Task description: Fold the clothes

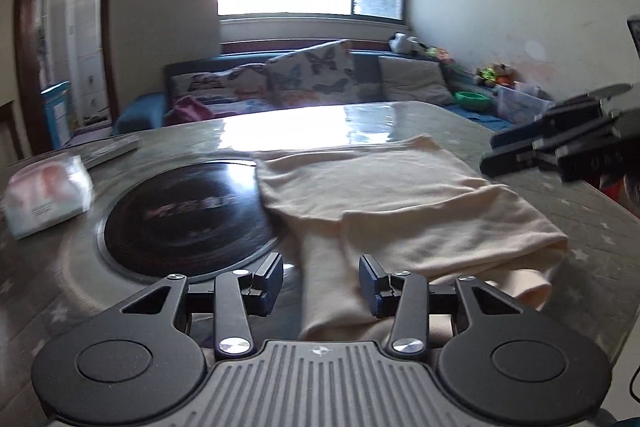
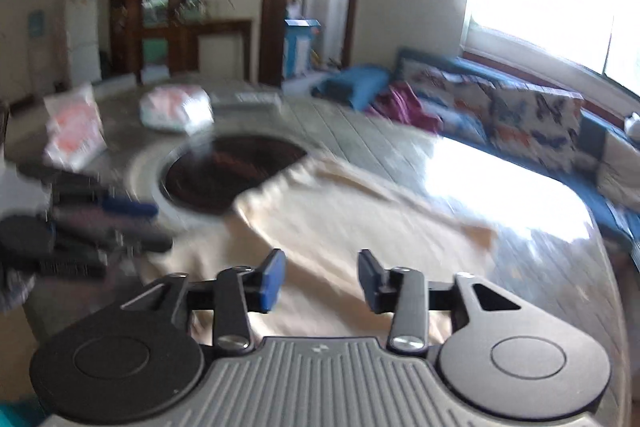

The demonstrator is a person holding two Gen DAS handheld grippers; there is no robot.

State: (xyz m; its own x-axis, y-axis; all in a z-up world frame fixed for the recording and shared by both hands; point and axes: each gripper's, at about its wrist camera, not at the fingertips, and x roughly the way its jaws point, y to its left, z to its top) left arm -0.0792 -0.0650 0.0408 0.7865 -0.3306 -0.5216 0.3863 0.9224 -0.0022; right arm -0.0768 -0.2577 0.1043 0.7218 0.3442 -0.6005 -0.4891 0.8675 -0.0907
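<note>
Your left gripper (image 1: 321, 285) hangs released over the cream garment's (image 1: 384, 195) lower-centre fold. Your right gripper (image 2: 321, 281) is released too, nothing between its jaws.

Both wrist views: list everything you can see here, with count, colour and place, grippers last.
garment: one, cream, partly folded on the table, its left edge over the black disc
table: one, grey with pale stars, glossy top
disc: one, black, round, set into the table centre
tissue packs: two, white with pink print, far side of the table in the right wrist view
sofa: one, blue, under the window
cushions: several, butterfly print, on the sofa
cloth: one, purple, on the sofa
left gripper: black, jaws apart over the garment's near edge
right gripper: black, blue pads, jaws apart above the garment
</note>
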